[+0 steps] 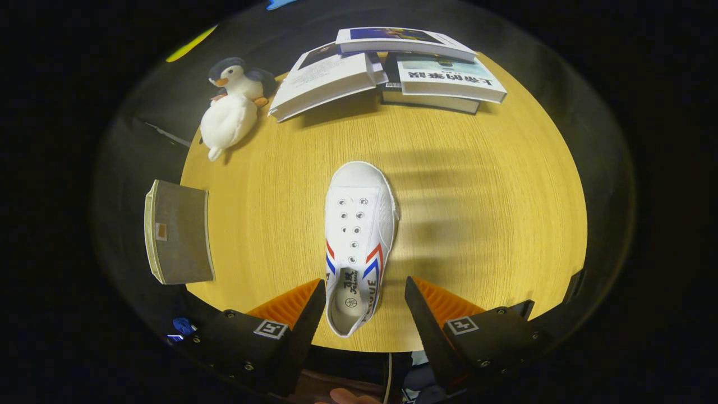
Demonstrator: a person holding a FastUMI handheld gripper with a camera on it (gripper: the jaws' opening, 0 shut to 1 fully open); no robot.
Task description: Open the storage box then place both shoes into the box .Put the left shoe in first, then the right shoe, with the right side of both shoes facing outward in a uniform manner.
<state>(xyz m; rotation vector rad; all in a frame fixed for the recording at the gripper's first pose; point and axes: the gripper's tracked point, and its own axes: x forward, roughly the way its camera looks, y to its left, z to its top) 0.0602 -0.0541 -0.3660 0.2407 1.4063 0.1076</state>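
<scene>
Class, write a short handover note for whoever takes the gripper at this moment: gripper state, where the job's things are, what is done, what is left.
Gripper: open, fingers either side of the heel of the white shoe, not pressing it.
Shoe: upright on the round wooden table, toe pointing away toward the books; plush penguin to the far left.
Grey box-like item sits at the table's left edge; whether it is the storage box I cannot tell.
Done: nothing confirmed.
Left: grasp this shoe, box it; second shoe's whereabouts unknown.
</scene>
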